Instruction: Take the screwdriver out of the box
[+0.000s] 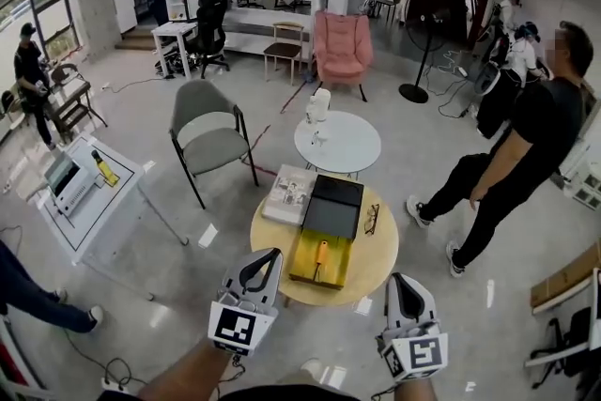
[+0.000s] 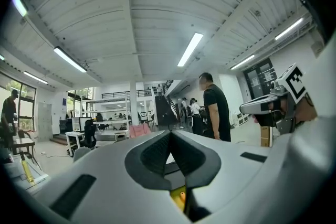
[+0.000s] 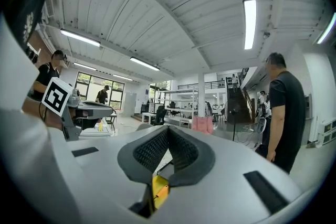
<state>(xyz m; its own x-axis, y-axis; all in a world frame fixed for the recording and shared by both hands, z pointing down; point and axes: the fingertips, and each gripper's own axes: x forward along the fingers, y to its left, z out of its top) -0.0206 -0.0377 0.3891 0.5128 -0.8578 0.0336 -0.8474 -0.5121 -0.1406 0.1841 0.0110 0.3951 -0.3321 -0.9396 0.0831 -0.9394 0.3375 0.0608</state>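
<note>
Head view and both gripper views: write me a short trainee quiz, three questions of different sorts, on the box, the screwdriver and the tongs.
1. True or false: the screwdriver lies inside the open yellow box.
2. Multiple choice: what lies on the round table to the right of the box? A a mug; B eyeglasses; C a phone.
3. Fill in: the tongs of the left gripper and the right gripper are both ____.
Key: 1 true; 2 B; 3 shut, with nothing held.
</note>
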